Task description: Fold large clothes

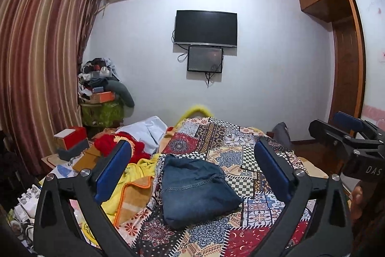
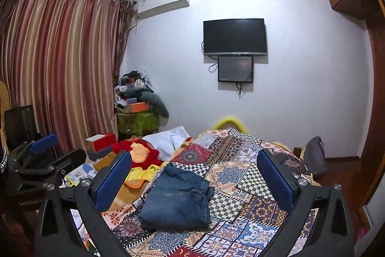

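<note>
A home bedroom: patchwork-covered bed (image 1: 240, 155), striped curtains (image 1: 41, 52), wall-mounted television (image 1: 205, 28), wooden wardrobe (image 1: 346, 40).

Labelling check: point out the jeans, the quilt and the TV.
jeans (image 1: 196, 189), left wrist view, middle of the folded denim.
quilt (image 1: 262, 213), left wrist view, bare patchwork right of the jeans.
TV (image 2: 235, 36), right wrist view, centre of the dark screen.

Your left gripper (image 1: 192, 170) had black, triangular-cutout arms, silver round screws at the joints, and blue textured pads (image 1: 113, 170). Your right gripper (image 2: 195, 180) looked the same, its body marked "DAS" in white. Beside it showed bare skin and a dark patterned sleeve (image 1: 370, 216).
</note>
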Tool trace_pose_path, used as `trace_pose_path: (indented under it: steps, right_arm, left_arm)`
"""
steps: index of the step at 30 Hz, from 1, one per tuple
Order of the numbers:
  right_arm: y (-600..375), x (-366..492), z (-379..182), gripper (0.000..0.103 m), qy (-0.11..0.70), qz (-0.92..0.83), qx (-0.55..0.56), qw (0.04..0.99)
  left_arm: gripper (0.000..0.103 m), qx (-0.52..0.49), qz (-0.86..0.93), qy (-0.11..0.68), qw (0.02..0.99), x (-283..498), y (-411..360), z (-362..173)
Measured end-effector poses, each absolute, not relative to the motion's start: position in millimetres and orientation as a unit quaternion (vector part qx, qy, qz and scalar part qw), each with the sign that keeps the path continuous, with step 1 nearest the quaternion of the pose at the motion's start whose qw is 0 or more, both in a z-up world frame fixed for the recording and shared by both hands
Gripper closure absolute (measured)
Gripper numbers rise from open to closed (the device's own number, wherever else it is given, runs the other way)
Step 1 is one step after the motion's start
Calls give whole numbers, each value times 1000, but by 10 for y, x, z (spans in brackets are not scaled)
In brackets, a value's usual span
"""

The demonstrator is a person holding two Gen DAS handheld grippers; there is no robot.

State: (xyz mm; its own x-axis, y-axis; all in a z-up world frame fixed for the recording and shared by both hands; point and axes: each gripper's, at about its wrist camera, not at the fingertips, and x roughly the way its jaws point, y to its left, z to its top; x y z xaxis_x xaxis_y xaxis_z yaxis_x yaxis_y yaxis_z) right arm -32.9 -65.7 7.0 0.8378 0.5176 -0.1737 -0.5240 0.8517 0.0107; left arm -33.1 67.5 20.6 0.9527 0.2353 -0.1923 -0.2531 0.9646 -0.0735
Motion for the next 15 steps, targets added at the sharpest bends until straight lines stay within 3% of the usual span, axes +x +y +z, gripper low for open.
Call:
trace_pose_path:
  steps: [15]
  right_arm:
    - [-688,-167,47,0,101,277,-6,956]
  left_arm:
    - [0,-47,121,100,987,-301,717,162]
